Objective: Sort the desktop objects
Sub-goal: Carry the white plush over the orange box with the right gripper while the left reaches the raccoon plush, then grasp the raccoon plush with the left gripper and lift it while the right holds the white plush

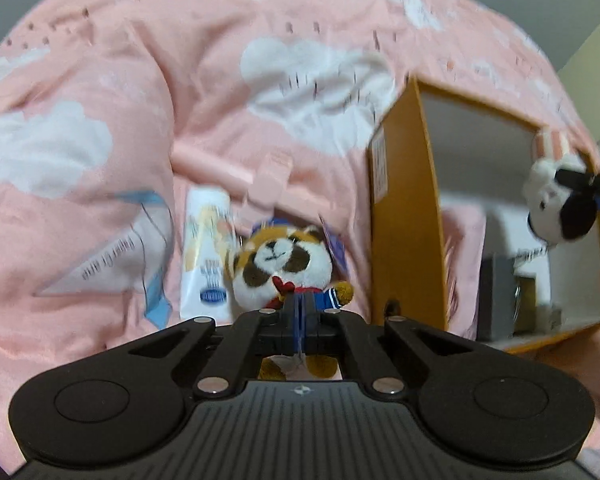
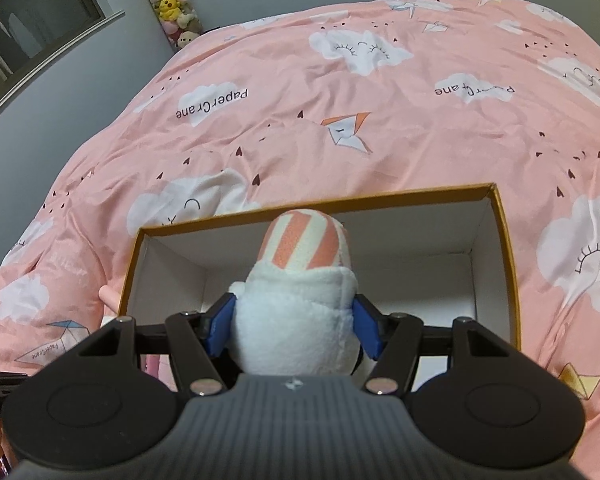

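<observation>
1. Two plush toys are seen: a brown-and-white raccoon plush toy and a white plush rabbit with pink-striped ears.
2. The left gripper is closed on the raccoon's blue-striped body, jaws pressed nearly together.
3. The right gripper is clamped around the rabbit, which is held above one orange cardboard box with a white interior.
4. One white tube with printed label and one pink stick-shaped object are lying on the pink cloud-printed duvet, beside the box's left wall.
</observation>
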Demonstrator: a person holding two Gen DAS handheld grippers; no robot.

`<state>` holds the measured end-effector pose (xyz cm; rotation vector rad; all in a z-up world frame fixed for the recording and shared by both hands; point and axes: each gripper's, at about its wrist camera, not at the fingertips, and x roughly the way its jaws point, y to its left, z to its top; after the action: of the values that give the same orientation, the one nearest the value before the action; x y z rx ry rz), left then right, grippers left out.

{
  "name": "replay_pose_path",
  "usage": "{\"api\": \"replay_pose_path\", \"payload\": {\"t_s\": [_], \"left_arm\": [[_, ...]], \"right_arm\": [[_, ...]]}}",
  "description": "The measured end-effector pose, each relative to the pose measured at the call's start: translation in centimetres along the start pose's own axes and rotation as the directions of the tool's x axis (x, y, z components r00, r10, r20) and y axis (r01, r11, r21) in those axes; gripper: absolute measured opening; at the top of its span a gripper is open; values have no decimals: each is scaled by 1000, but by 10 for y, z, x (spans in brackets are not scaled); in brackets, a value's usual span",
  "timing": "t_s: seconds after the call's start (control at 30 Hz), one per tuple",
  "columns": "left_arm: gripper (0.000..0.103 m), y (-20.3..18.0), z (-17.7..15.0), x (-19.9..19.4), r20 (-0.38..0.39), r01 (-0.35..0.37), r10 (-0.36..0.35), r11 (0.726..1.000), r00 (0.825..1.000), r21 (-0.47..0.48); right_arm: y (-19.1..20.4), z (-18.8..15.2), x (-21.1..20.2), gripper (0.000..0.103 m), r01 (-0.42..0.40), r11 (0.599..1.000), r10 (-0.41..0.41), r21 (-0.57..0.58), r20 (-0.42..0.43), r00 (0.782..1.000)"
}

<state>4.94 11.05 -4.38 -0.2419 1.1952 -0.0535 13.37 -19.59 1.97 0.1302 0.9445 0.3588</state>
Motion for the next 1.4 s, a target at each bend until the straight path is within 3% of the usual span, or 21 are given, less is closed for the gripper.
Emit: {"api": "replay_pose_path", "payload": {"t_s": [0.1, 0.13, 0.2, 0.23, 0.33, 0.73, 0.93, 1.07, 1.2, 1.4], "left_arm": [[18, -5, -8, 10, -47, -49, 51, 998, 998, 25], [33, -6, -10, 13, -56, -55, 57, 998, 997, 34], [50, -8, -13, 21, -69, -49, 51, 998, 996, 36], [51, -9, -14, 25, -76, -51, 54, 998, 996, 36], [51, -11, -15, 40, -105, -88, 93, 995, 990, 53], [47, -6, -18, 69, -150, -71, 76, 997, 986, 35], [34, -2, -26, 37, -36, -41, 40, 999, 999, -14], [33, 14, -24, 4, 71, 51, -43, 992, 997, -116], [31, 22, -14, -32, 195, 159, -125, 973, 973, -169], [31, -16, 19, -76, 348, 278, -249, 960, 904, -37]], "right_arm": [[0, -4, 5, 64, 2, 1000, -2, 0, -22, 1000], [0, -5, 7, 64, 4, 1000, -4, 1, -28, 1000], [-1, -8, 10, 64, 4, 1000, -4, 8, -40, 999], [-2, -9, 11, 64, 3, 1000, -2, 12, -46, 999], [-2, -11, 15, 64, -1, 1000, 2, 12, -61, 998], [-3, -17, 22, 65, 0, 999, 3, 32, -81, 997], [-6, -16, 17, 65, 1, 999, 2, 32, -69, 998], [-12, -9, 12, 65, -23, 999, 25, 46, -64, 998], [-12, -2, 8, 65, -18, 1000, 20, 25, -57, 998], [-9, 7, 2, 65, -29, 1000, 29, -1, -52, 998]]}}
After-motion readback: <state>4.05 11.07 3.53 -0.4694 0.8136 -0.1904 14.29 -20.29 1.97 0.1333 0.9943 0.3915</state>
